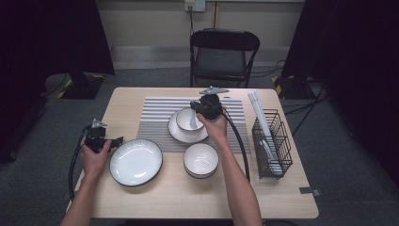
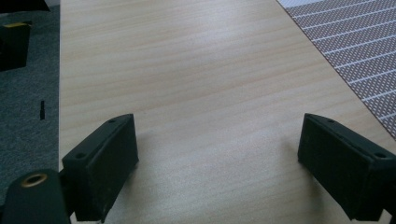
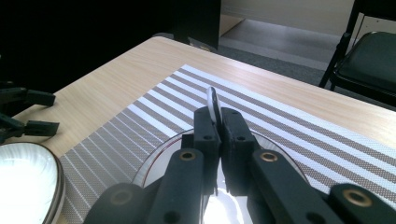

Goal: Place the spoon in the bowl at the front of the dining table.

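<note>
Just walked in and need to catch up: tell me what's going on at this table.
A person is laying out dishes with a gripper in each hand. The right gripper is shut on a white spoon over the small bowl that sits on a plate on the striped placemat. The left gripper hangs open above the bare table, beside the large plate. Another bowl sits nearer the person.

Small bowl on plate, on placemat.

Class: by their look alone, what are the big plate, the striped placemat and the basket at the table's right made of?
Big plate: likely glazed ceramic, glossy white, dark rim.
Striped placemat: seemingly woven vinyl or fabric; mesh texture.
Basket: thin black wire, probably coated metal.
</note>
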Demonstrator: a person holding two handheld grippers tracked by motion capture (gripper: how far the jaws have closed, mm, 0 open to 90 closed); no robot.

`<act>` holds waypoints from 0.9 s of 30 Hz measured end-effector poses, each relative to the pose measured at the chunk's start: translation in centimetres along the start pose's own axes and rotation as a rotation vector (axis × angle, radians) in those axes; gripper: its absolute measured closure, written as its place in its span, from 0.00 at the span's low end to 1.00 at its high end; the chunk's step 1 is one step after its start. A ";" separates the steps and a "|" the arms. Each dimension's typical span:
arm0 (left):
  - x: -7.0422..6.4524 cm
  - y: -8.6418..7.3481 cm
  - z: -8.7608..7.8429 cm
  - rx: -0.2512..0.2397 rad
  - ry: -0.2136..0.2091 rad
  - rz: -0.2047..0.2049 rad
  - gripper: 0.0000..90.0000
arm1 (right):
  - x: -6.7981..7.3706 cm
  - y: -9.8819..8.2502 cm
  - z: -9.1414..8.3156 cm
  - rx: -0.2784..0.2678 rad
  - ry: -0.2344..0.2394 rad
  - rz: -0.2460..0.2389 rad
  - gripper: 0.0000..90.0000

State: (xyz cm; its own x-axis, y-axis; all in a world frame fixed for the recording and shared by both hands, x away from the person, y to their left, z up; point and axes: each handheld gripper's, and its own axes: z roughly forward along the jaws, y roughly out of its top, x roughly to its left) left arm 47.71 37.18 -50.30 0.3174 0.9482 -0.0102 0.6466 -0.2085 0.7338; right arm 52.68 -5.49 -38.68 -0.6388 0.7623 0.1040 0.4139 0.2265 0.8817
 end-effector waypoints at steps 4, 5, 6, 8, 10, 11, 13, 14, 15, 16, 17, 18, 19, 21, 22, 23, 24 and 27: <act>0.0 0.0 0.0 0.000 0.000 0.000 0.13 | 0.1 -0.6 -0.2 0.002 0.007 -0.010 0.96; 0.0 0.0 0.0 0.000 0.000 0.000 0.13 | 0.1 -0.7 -0.3 0.000 0.011 -0.009 0.96; 0.0 0.0 0.0 0.000 0.000 0.000 0.13 | 0.2 -0.7 -0.3 0.003 0.011 -0.006 0.96; 0.0 0.0 0.0 0.000 0.000 0.000 0.13 | 0.3 -1.0 -0.4 0.004 0.018 -0.011 0.96; 0.0 0.0 0.0 0.000 0.001 0.000 0.13 | 0.4 -1.2 -0.5 0.007 0.018 -0.016 0.96; 0.0 0.0 0.0 0.000 0.001 0.000 0.13 | 0.5 -1.2 -0.6 0.006 0.017 -0.014 0.96; 0.0 0.0 0.0 0.000 0.002 0.001 0.13 | 0.6 -1.4 -0.7 0.008 0.021 -0.017 0.96; 0.0 0.0 0.0 0.000 0.002 0.001 0.13 | 0.6 -1.5 -0.8 0.013 0.020 -0.021 0.96; 0.0 0.0 0.0 -0.001 0.004 0.000 0.13 | 0.6 -1.6 -0.8 0.012 0.019 -0.024 0.96; 0.0 0.0 0.0 0.000 0.004 0.001 0.13 | 0.6 -1.7 -0.9 0.010 0.021 -0.020 0.96; 0.0 0.0 0.0 0.000 0.004 0.001 0.13 | 0.7 -1.8 -1.0 0.008 0.022 -0.016 0.96; 0.0 0.0 0.0 0.000 0.004 0.001 0.13 | 0.8 -1.8 -1.1 0.007 0.021 -0.018 0.95; 0.0 0.0 0.0 0.000 0.004 0.001 0.13 | 0.8 -1.9 -1.1 0.005 0.026 -0.021 0.95; 0.0 0.0 0.0 -0.001 0.004 0.001 0.13 | 1.0 -2.0 -1.2 0.007 0.029 -0.026 0.95; 0.0 0.0 0.0 -0.001 0.004 0.001 0.13 | 1.0 -2.0 -1.2 0.008 0.030 -0.028 0.95; 0.0 0.0 0.0 0.000 0.005 0.001 0.13 | 1.1 -2.0 -1.3 0.008 0.030 -0.028 0.95; 0.0 0.0 0.0 -0.001 0.005 0.001 0.13 | 1.2 -2.1 -1.3 0.008 0.032 -0.030 0.95; 0.0 0.0 0.0 -0.001 0.005 0.000 0.13 | 1.4 -2.2 -1.5 0.008 0.039 -0.037 0.94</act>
State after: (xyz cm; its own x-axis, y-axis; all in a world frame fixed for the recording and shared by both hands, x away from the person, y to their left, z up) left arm 47.69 37.15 -50.30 0.3139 0.9494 -0.0070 0.6463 -0.2083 0.7341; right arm 49.94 -5.81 -39.78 -0.6786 0.7290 0.0897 0.3949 0.2591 0.8814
